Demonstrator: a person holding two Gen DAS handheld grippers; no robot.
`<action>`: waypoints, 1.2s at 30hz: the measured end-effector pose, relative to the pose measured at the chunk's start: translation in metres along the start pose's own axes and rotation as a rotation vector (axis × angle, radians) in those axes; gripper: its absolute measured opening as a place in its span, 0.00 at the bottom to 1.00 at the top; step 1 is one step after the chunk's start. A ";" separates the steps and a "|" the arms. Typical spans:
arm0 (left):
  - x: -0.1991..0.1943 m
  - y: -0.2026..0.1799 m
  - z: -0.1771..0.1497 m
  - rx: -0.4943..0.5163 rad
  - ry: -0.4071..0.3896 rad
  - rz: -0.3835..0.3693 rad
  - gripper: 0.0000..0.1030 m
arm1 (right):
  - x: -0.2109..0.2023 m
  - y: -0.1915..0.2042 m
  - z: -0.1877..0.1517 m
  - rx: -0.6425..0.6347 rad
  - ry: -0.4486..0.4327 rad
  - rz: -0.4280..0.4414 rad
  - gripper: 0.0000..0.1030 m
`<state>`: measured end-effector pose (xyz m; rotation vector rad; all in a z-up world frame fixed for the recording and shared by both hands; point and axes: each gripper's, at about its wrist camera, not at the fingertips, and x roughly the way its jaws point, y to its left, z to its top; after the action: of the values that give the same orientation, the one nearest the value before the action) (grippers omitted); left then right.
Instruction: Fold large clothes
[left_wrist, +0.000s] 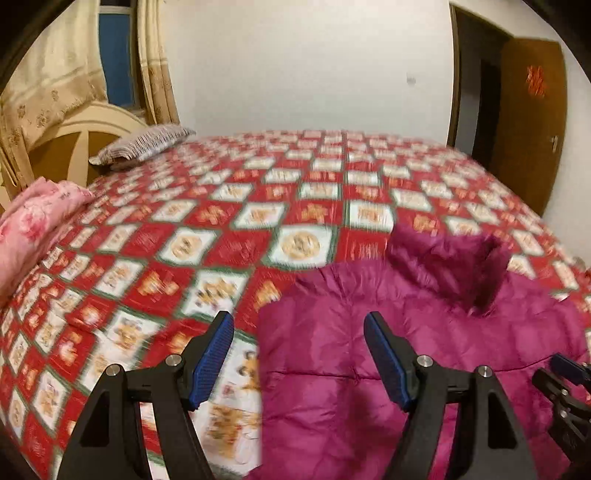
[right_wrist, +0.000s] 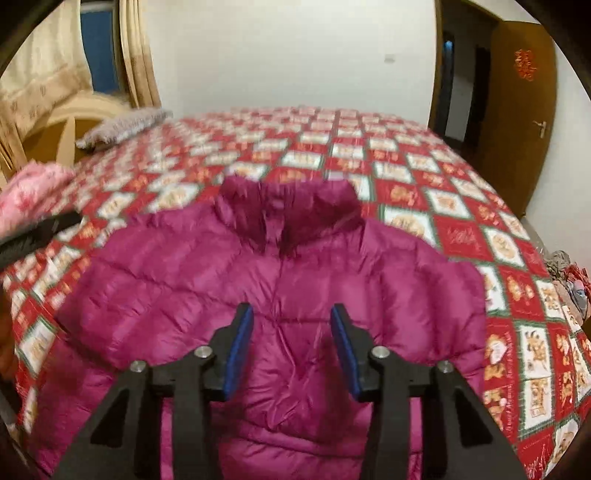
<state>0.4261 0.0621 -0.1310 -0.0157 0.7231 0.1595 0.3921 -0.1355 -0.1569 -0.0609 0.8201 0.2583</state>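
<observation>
A: Start with the left wrist camera. What is under it?

B: A magenta puffer jacket, glossy and quilted into soft puffed panels, lies flat on a bedspread printed with red and white diamond patches edged in green. Its stand-up collar rises as a padded ridge at the far end. The left gripper hangs over the jacket's left edge, jaws wide apart and holding nothing; the fingers are black plastic with ribbed blue pads.

A: Anything else in that view?

B: A striped pillow by the cream headboard, a folded pink floral quilt on the left, pale patterned curtains, and a brown wooden door. The right gripper shows at the right edge, too cropped to read there.

A: And the right wrist camera?

B: The jacket fills the middle, front up, with its collar away from the camera and its sleeves tucked in, giving a rounded rectangular shape. The right gripper sits above the chest, jaws apart and empty, with flat blue pads facing each other. The bedspread surrounds it. The picture is slightly blurred.
</observation>
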 end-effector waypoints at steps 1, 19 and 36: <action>0.009 -0.001 -0.006 -0.005 0.022 0.000 0.71 | 0.004 -0.004 -0.005 -0.001 0.014 -0.009 0.38; 0.011 0.040 -0.059 -0.267 -0.049 -0.004 0.85 | 0.001 -0.039 -0.007 0.112 0.068 0.050 0.39; 0.019 0.032 -0.060 -0.249 -0.028 -0.086 0.85 | 0.109 -0.031 0.139 0.317 0.182 -0.050 0.82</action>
<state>0.3954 0.0923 -0.1874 -0.2815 0.6701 0.1663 0.5697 -0.1218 -0.1431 0.1945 1.0303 0.0743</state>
